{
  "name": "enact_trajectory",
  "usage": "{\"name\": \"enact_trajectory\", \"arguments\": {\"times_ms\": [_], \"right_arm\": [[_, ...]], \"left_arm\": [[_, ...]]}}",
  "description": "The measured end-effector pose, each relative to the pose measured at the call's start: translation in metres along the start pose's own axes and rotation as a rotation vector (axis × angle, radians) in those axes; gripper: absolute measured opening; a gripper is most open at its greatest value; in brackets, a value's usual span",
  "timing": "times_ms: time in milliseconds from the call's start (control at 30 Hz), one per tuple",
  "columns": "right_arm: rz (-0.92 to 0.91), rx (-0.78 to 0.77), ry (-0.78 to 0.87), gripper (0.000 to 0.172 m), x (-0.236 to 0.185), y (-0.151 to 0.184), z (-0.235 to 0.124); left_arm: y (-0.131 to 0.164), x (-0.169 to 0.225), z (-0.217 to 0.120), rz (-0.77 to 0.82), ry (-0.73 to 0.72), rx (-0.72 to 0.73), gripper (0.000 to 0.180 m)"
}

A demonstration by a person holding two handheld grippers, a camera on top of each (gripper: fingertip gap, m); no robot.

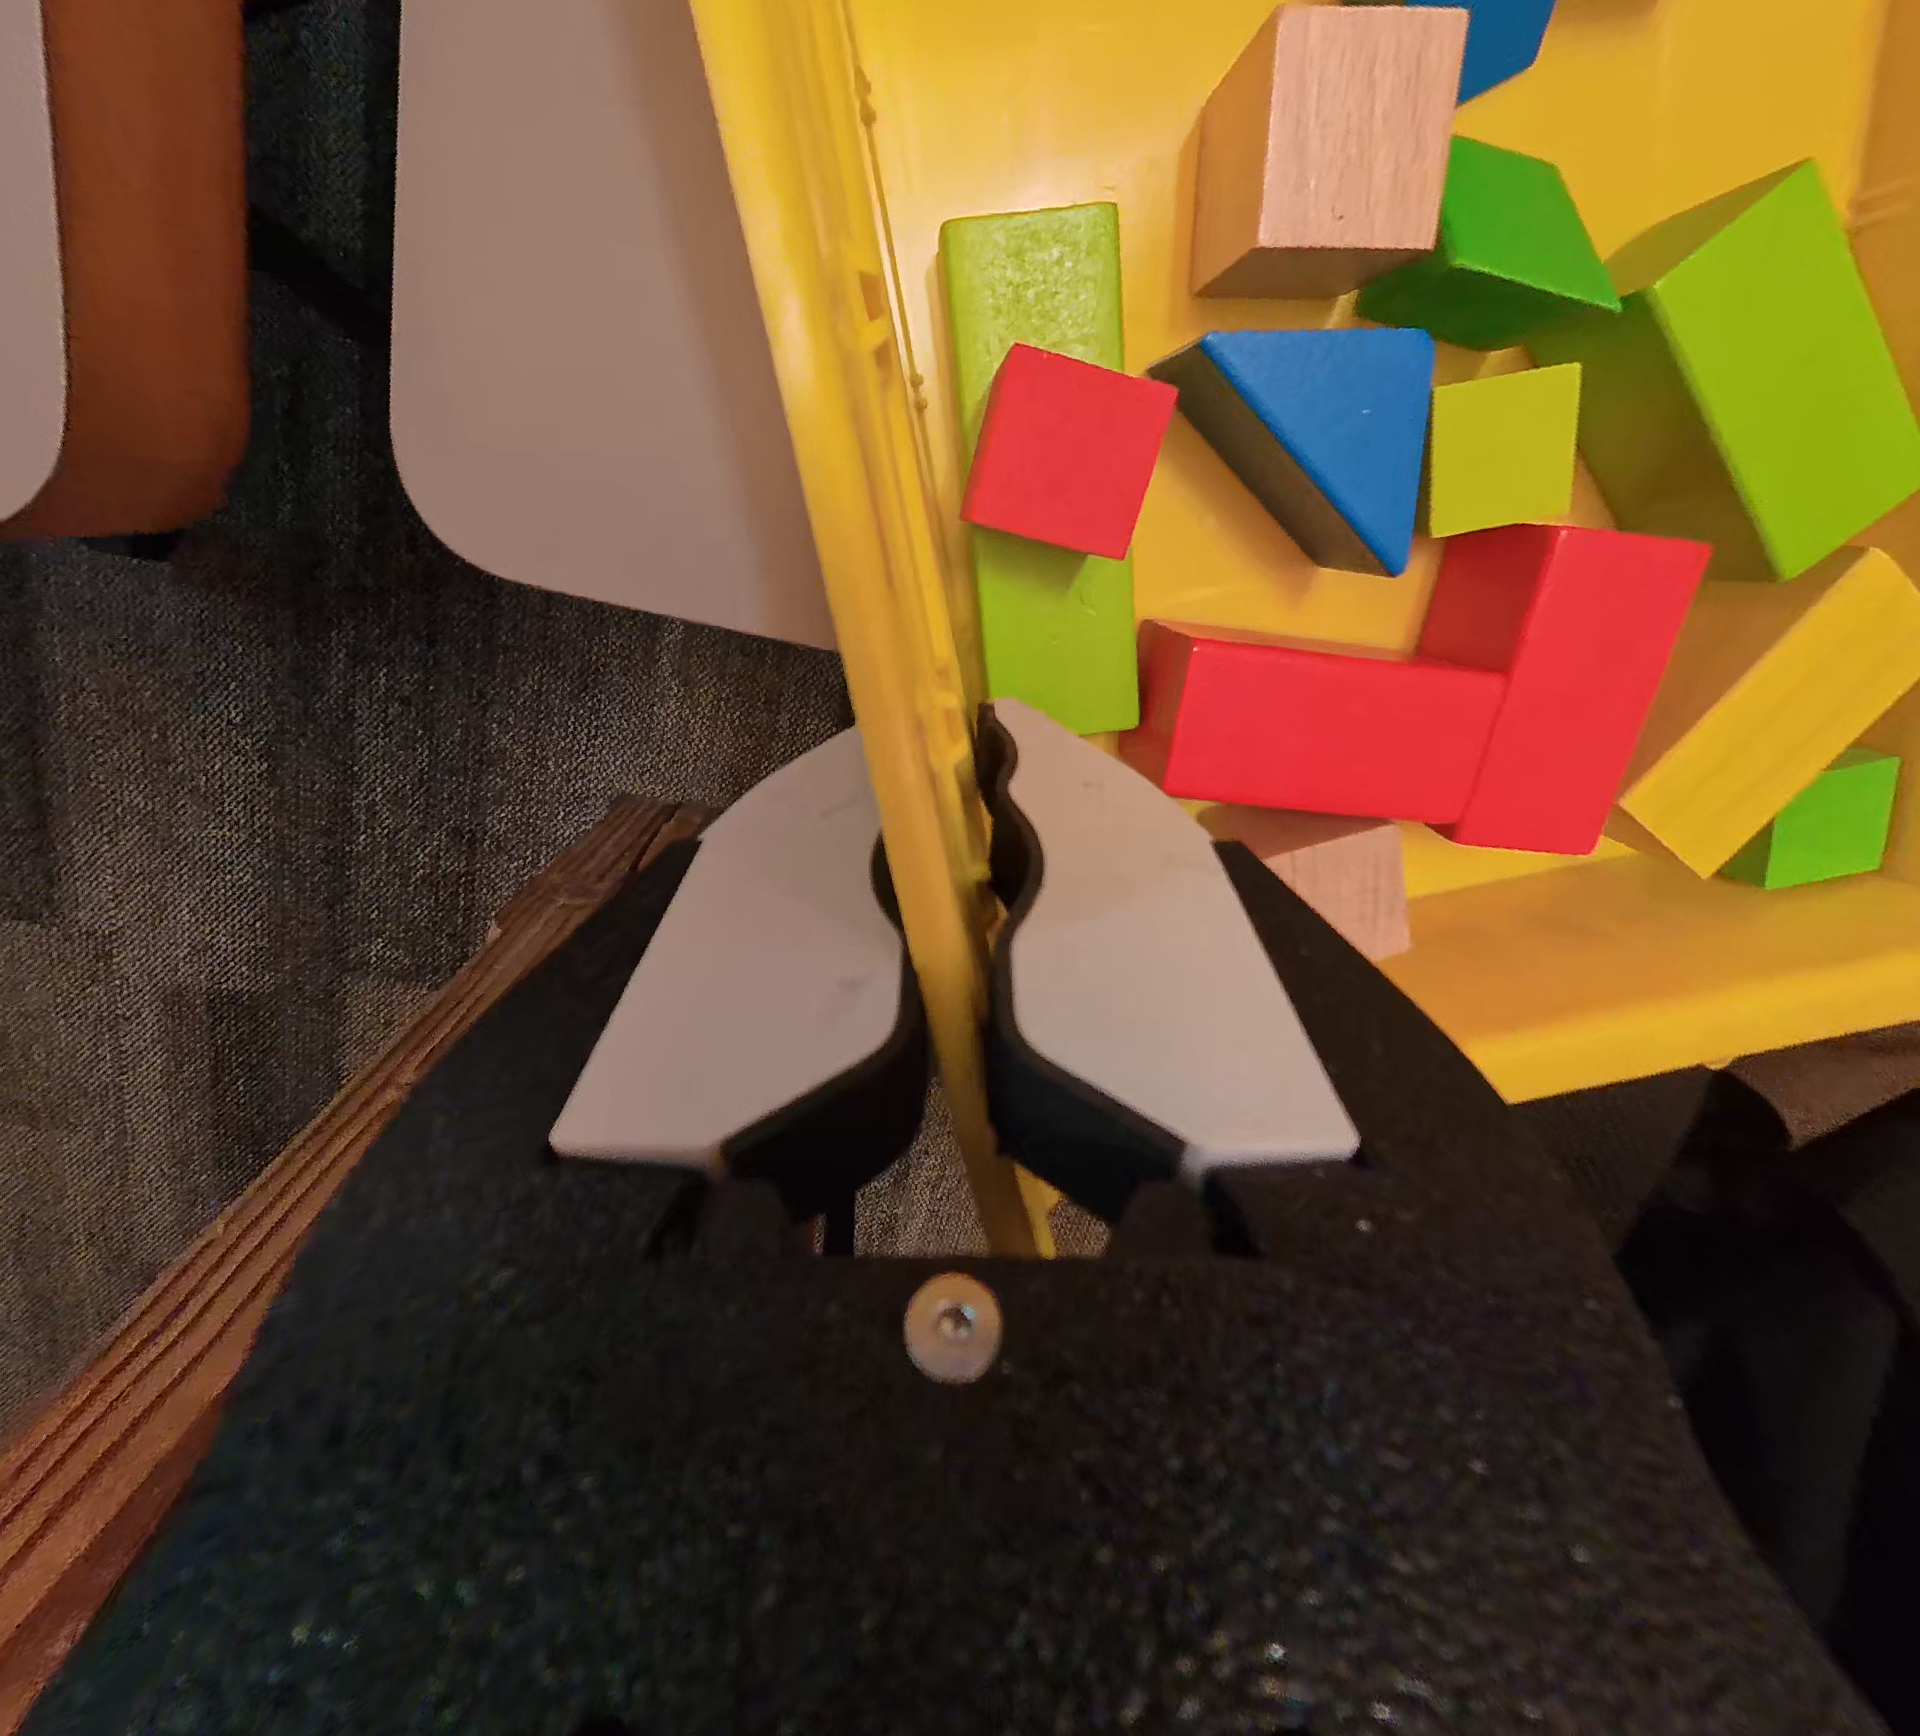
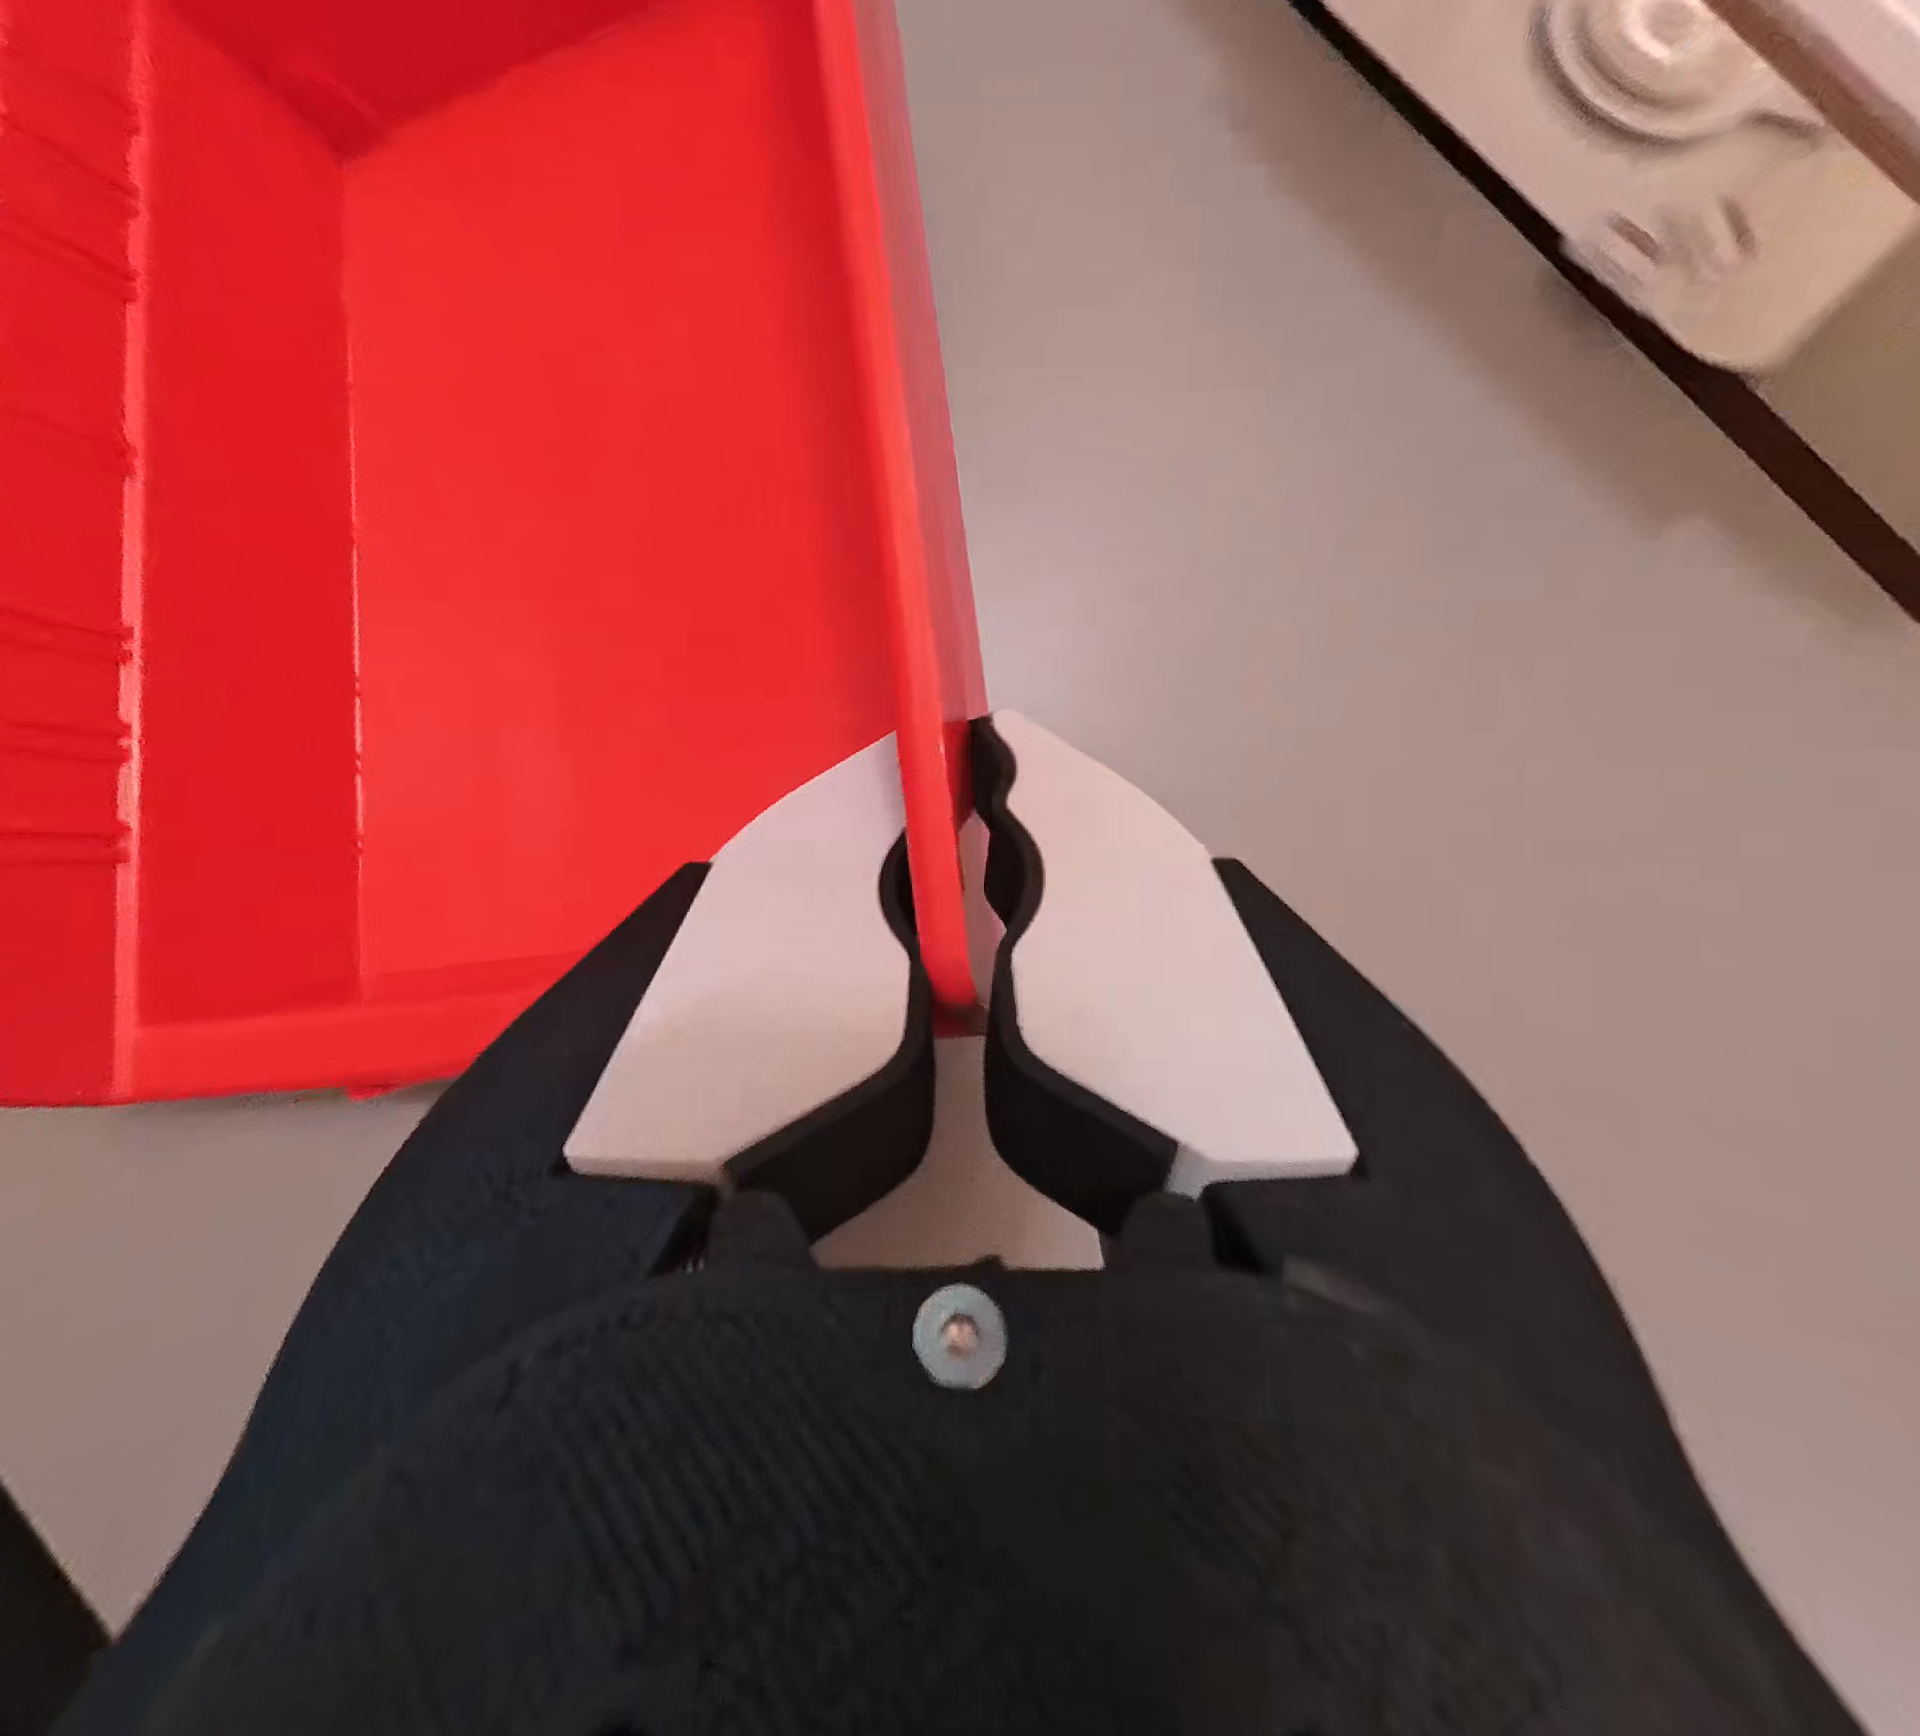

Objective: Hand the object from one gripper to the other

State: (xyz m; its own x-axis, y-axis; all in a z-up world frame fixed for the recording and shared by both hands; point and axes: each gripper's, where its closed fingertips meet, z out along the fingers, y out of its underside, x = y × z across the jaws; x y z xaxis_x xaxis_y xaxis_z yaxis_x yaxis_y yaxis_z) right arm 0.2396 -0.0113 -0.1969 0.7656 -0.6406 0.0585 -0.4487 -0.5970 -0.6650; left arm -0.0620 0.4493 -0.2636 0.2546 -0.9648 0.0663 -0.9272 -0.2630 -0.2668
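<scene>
The left gripper [image 1: 951, 855] is clamped on the thin side wall of a yellow bin [image 1: 1039, 76], one finger outside the wall and the other inside, both pressing on it. The bin is smooth plastic with faint ridges along the rim. Inside lie painted wooden blocks, crowded toward the near end, with bare floor toward the far end: a red cube [image 1: 1065, 452], a red L-shaped block [image 1: 1455, 710], a blue wedge [image 1: 1340, 429], a tall green bar [image 1: 1039, 398], a plain wooden cube [image 1: 1340, 138] and several more green, yellow and blue pieces. Outside the wall, a white tabletop [image 1: 582, 232] ends in a rounded corner over grey carpet [image 1: 312, 751].

The right gripper [image 2: 951, 865] is closed on the thin right wall of a red bin [image 2: 520, 439], near its front corner. That bin is hollow, with layered ridges on its left wall, and stands on a pale table [image 2: 1351, 751] with open surface to its right.
</scene>
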Motion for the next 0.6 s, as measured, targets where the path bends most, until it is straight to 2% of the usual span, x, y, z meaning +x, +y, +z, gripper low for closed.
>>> {"name": "enact_trajectory", "arguments": {"times_ms": [167,367,600], "right_arm": [[0.128,0.029,0.064,0.005,0.054,0.076,-0.071],[0.368,0.083,0.203,0.005,0.124,0.159,-0.136],[0.672,0.204,0.387,0.006,0.208,0.235,-0.179]], "left_arm": [[-0.020,0.013,0.007,0.009,0.002,0.007,0.007],[-0.063,0.042,0.022,0.039,0.008,0.014,0.007],[-0.132,0.084,0.046,0.115,0.063,0.007,0.007]]}}
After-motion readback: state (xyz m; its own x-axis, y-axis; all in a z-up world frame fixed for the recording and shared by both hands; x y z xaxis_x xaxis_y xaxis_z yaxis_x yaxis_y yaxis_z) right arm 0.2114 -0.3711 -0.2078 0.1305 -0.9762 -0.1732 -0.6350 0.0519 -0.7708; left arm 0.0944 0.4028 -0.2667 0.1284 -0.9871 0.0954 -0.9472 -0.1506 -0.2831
